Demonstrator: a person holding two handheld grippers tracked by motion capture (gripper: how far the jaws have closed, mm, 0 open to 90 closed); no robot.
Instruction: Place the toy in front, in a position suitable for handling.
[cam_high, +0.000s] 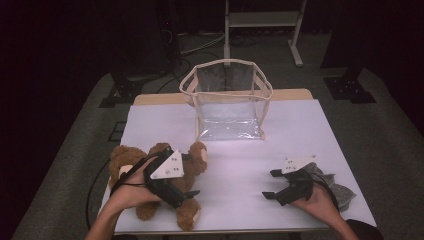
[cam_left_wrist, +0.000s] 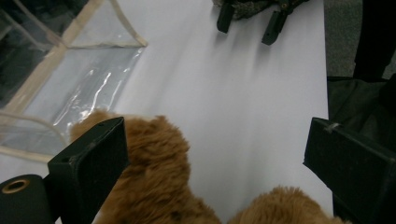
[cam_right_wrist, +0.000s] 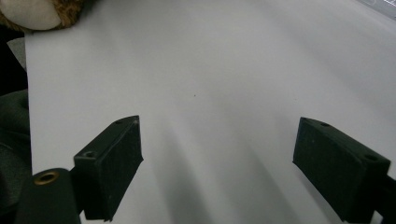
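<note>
A brown teddy bear (cam_high: 127, 156) lies at the front left of the white table (cam_high: 300, 130). My left gripper (cam_high: 191, 175) hovers over its body, open and pointing right. In the left gripper view its fur (cam_left_wrist: 154, 172) sits low between the spread jaws of the left gripper (cam_left_wrist: 217, 140), closer to the left one. A clear bag with beige trim (cam_high: 227, 100) stands open-topped at the back centre, with its base (cam_left_wrist: 70, 70) near the bear. My right gripper (cam_high: 270, 184) rests low at the front right, open, with bare table between its jaws (cam_right_wrist: 217, 135).
A grey cloth item (cam_high: 340, 192) lies under and behind the right hand near the table's right front corner. The bear's pale foot (cam_right_wrist: 37, 11) shows at the table's near edge. A white metal stand (cam_high: 262, 20) stands on the floor behind the table.
</note>
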